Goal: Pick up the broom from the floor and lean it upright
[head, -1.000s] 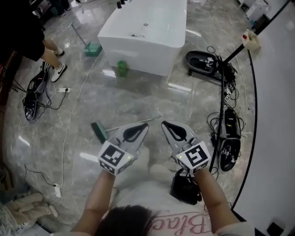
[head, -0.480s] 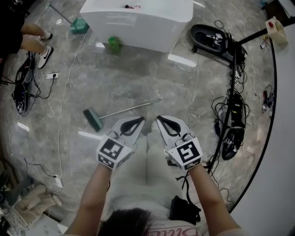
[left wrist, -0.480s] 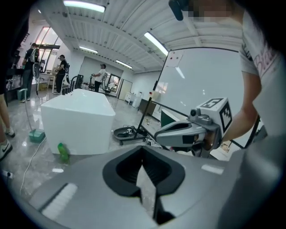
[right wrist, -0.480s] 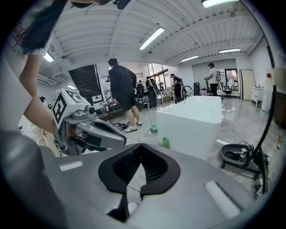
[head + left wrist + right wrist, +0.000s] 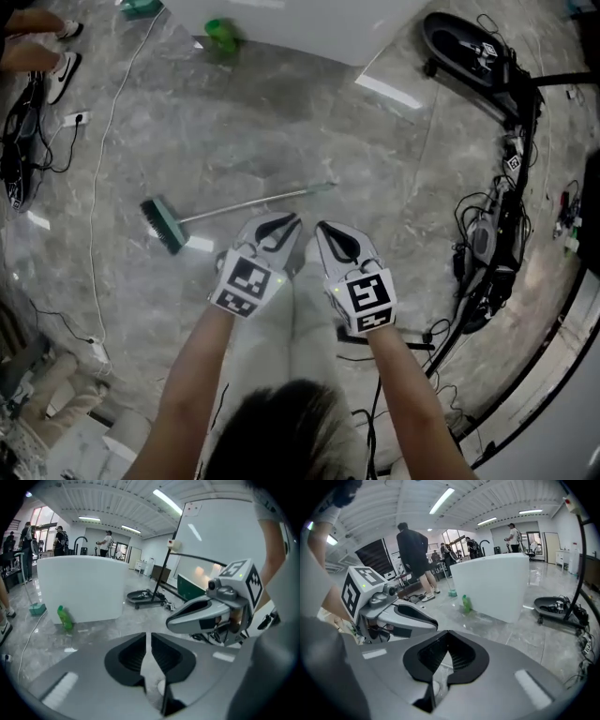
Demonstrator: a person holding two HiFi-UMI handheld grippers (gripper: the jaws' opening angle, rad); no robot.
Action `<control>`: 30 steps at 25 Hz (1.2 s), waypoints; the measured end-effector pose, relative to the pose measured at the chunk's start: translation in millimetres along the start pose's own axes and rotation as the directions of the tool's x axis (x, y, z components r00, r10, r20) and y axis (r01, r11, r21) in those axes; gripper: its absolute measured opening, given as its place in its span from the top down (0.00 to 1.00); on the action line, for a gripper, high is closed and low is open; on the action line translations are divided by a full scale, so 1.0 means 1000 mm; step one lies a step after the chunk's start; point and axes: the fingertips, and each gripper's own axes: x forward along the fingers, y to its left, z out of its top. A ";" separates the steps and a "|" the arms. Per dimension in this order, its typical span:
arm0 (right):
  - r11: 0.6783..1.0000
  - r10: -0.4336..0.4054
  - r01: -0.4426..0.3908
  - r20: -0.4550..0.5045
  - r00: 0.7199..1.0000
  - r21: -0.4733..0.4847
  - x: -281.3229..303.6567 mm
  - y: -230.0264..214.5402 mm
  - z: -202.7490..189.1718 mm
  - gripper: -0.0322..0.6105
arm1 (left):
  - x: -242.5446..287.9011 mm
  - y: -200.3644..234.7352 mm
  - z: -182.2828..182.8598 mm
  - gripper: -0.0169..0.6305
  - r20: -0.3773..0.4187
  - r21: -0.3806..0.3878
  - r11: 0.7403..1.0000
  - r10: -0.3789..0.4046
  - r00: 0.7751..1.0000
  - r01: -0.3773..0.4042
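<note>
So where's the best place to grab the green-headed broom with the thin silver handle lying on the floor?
Probably best: grip the broom on its silver handle near mid-length, from above, jaws across the pole. It lies flat on the marble floor, so only its top side is open, and the green bristle head looks too wide.

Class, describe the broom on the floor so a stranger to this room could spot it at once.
Start at the big white tub at the top of the head view and come down the grey floor towards the person. The broom lies flat in the open. Unlike the green bottle standing by the tub, it has a thin silvery handle and a green brush head.
</note>
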 end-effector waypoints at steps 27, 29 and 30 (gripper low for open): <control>0.986 -0.080 0.123 -0.323 0.943 0.115 0.193 -0.098 -0.278 0.95 | 0.249 0.076 -0.320 0.79 -0.554 0.427 0.886 0.098 0.826 0.181; 0.988 -0.082 0.120 -0.322 0.943 0.100 0.196 -0.103 -0.278 0.95 | 0.253 0.078 -0.327 0.83 -0.567 0.407 0.896 0.096 0.818 0.177; 0.989 -0.081 0.116 -0.319 0.944 0.093 0.197 -0.105 -0.278 0.95 | 0.255 0.080 -0.330 0.85 -0.568 0.402 0.900 0.099 0.817 0.170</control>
